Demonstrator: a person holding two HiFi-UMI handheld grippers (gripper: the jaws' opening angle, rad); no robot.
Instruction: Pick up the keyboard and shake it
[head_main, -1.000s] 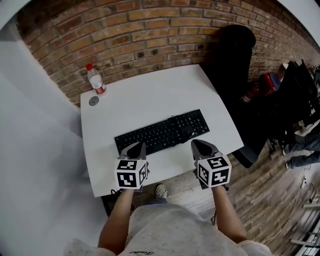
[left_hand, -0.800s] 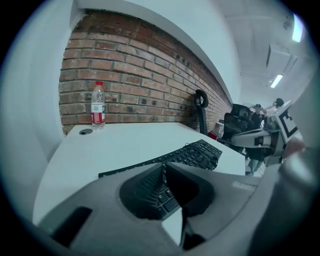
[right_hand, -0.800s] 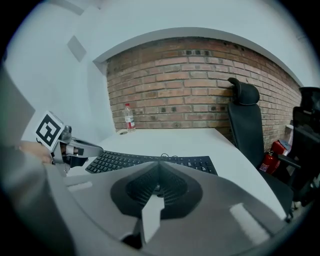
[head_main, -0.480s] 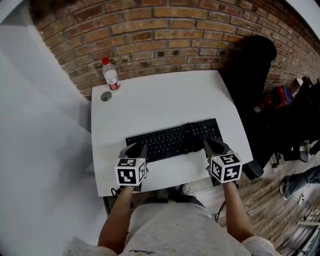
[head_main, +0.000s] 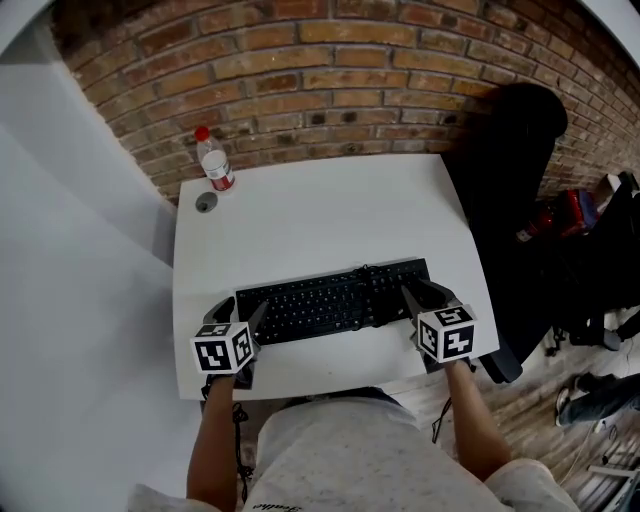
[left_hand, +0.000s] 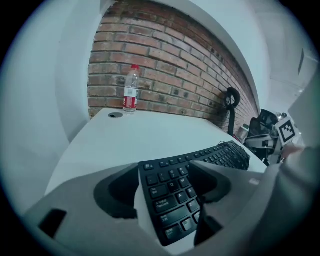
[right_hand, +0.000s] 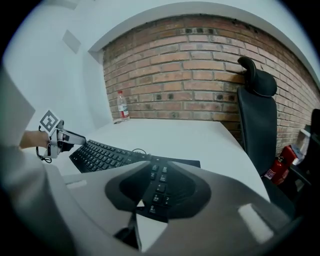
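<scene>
A black keyboard (head_main: 330, 302) lies flat on the white table (head_main: 320, 215), near its front edge. My left gripper (head_main: 240, 312) is at the keyboard's left end, jaws opening wide. In the left gripper view the left gripper (left_hand: 167, 172) straddles that end of the keyboard (left_hand: 172, 197), without pressing it. My right gripper (head_main: 422, 292) is at the right end, its jaws opening by a smaller gap. In the right gripper view the number keys of the keyboard (right_hand: 100, 155) show between the jaws of the right gripper (right_hand: 157, 175).
A clear water bottle (head_main: 215, 165) with a red cap stands at the table's back left corner, a small grey disc (head_main: 205, 202) beside it. A black chair (head_main: 505, 150) stands right of the table against the brick wall. A red object (head_main: 565, 212) lies on the floor beyond.
My left gripper has moved left to the keyboard's left end, and its jaws have spread. The right gripper has settled at the right end. The keyboard stays flat on the table.
</scene>
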